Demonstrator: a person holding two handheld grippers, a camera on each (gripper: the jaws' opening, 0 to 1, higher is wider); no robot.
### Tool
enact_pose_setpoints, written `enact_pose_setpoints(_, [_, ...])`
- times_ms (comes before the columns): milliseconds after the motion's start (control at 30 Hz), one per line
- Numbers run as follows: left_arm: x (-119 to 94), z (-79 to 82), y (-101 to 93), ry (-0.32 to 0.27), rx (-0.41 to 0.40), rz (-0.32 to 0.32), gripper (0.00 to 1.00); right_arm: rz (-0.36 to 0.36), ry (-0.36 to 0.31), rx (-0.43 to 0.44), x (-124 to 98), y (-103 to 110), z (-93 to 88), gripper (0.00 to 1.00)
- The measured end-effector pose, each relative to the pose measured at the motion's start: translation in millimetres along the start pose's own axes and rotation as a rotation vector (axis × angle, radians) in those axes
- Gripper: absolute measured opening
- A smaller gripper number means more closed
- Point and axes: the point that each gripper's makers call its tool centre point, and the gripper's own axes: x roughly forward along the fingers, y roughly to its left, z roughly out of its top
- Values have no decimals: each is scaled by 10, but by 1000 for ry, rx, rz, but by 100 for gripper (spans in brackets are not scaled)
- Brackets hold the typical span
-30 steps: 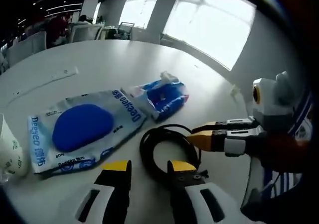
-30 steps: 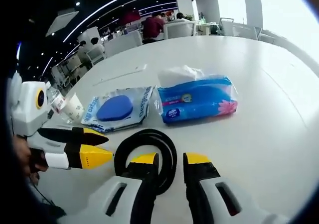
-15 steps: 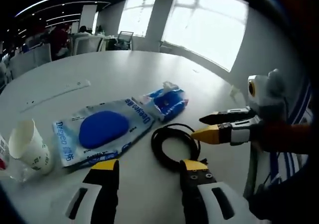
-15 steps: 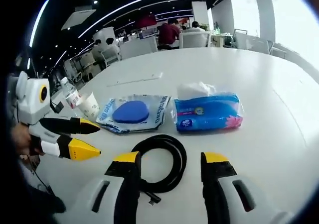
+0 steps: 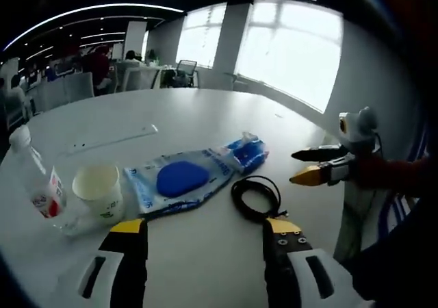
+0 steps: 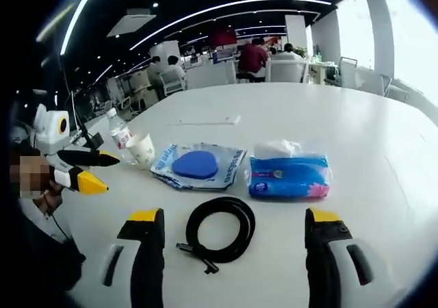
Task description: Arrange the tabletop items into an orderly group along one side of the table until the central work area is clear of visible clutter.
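Both my left tool (image 5: 205, 236) and right tool (image 6: 236, 226) are spread wide, empty. The cable (image 6: 220, 229) lies coiled mid-bench (image 6: 383, 178), just ahead. It looks light and floppy; I judge pinching across the stacked loops safest.

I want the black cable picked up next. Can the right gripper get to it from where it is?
Probably yes. The right gripper is open, and the coiled black cable lies on the white table straight ahead between its jaws, with nothing in between.
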Motion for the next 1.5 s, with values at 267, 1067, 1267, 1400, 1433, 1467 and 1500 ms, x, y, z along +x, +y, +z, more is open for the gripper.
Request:
enact_pose_setpoints(267, [-413,-52,270,-37,-60,91,77,34,-7,-28,-175,35,49,94])
enact_pose_setpoints(1067, [-1106,-33,387,-55,34,97,100,82,-25,-102,-584,38,68,100])
enact_pose_setpoints(1267, [-1137,-8,401,-55,47,103,100,87,-34,-97,-609,31,108,100])
enact_pose_setpoints(1400, [-1147,11,398,-62,48,99,100,92,-37,-98,-615,11,119,100])
enact_pose_setpoints(1433, [-1152,11,399,-62,48,99,100,93,-34,-98,-620,14,117,100])
enact_pose_setpoints(1467, [-1168,4,404,-62,46,99,100,96,-36,-99,-627,25,122,100])
enact_pose_setpoints(1500, [-1175,-2,406,-60,45,99,100,100,-38,-99,-634,52,131,100])
